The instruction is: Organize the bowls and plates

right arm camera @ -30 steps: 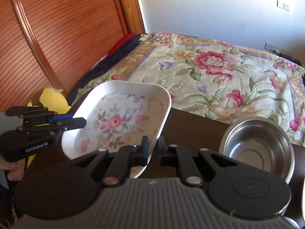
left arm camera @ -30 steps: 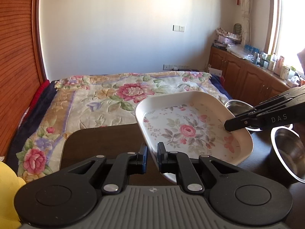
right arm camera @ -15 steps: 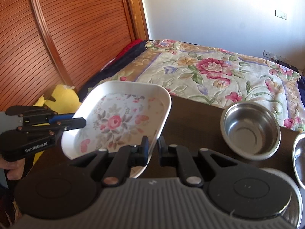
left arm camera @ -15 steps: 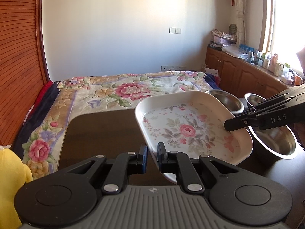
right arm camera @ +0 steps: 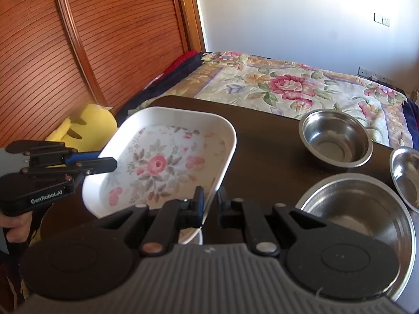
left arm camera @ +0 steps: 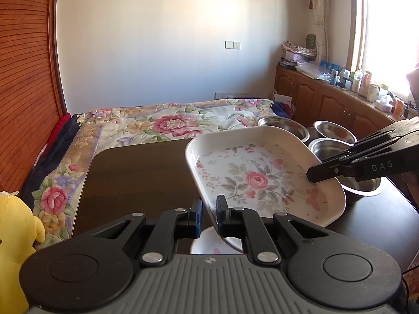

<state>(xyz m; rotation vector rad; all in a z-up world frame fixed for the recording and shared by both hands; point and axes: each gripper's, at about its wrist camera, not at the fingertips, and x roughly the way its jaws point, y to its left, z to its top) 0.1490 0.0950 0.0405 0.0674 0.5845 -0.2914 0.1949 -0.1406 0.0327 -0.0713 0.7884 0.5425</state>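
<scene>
Progress: tray with the rose print is off the table, tilted, carried between both grippers. Left gripper is clamped on one rim; right gripper is clamped on the opposite rim. Tray not yet set down, so this step reads as mid-transfer.

Three steel bowls sit loose on the table, all to the right of the tray in the right wrist view: large bowl nearest, mid bowl beyond it, small bowl at the edge of view. None nested; stacking appears still to do. A white round piece shows under the tray, perhaps a plate; cannot tell.

Surface: dark wood, glossy. Room: bed with floral quilt behind the table, slatted wooden door and yellow plush toy left of the tray.
</scene>
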